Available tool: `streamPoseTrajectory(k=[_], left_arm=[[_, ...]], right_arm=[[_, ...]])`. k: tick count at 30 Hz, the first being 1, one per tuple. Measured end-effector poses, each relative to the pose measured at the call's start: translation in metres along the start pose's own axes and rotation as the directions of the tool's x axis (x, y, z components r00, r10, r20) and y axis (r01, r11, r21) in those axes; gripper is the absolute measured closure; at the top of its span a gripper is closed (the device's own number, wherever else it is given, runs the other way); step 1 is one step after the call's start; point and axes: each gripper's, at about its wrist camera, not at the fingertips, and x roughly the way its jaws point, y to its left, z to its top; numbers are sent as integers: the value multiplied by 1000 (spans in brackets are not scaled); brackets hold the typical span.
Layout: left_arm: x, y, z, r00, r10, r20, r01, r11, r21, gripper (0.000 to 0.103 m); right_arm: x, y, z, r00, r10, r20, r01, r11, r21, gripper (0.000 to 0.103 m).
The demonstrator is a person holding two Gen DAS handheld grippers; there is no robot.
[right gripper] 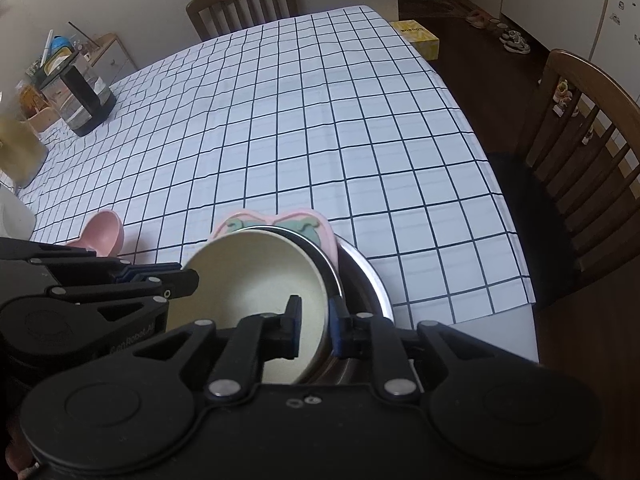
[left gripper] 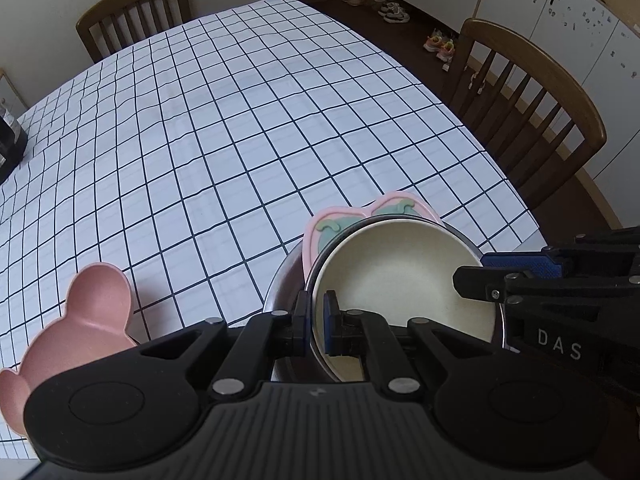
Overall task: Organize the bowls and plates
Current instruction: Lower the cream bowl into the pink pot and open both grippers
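Observation:
A cream bowl point(left gripper: 400, 272) point(right gripper: 248, 276) with a metal outer rim leans tilted inside a larger steel bowl point(left gripper: 280, 292) point(right gripper: 372, 284). Behind it stands a pink heart-shaped plate point(left gripper: 320, 228) point(right gripper: 316, 224). My left gripper point(left gripper: 316, 312) point(right gripper: 184, 276) is shut on the cream bowl's near-left rim. On the opposite side, my right gripper point(right gripper: 316, 320) point(left gripper: 480, 268) straddles the rim, one finger inside and one outside, with a gap showing at the inner pad; it is open. To the left, a pink bear-shaped bowl point(left gripper: 92, 312) point(right gripper: 106, 232) rests on the checked cloth.
The table point(right gripper: 280, 120) wears a white checked cloth; its right edge drops off just beside the bowls. Far left stands a black and steel kettle point(right gripper: 80, 96). A yellow box point(right gripper: 416, 38) sits past the far corner. Wooden chairs point(left gripper: 532, 104) point(right gripper: 244, 0) stand at the right and far sides.

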Motion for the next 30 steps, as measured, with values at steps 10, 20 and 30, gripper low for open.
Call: streamPoseTrajectory(k=[10, 20, 30], left_arm=[[-23, 6, -7, 997, -46, 65, 48, 999, -23, 97], [-45, 10, -20, 988, -92, 123, 98, 994, -43, 95], [-66, 17, -38, 980, -118, 159, 127, 991, -51, 94]], right_arm=[[-15, -2, -1, 999, 32, 30, -32, 999, -12, 70], [-35, 5, -3, 997, 38, 73, -35, 998, -48, 62], [-60, 16, -8, 990, 59, 132, -46, 994, -100, 46]])
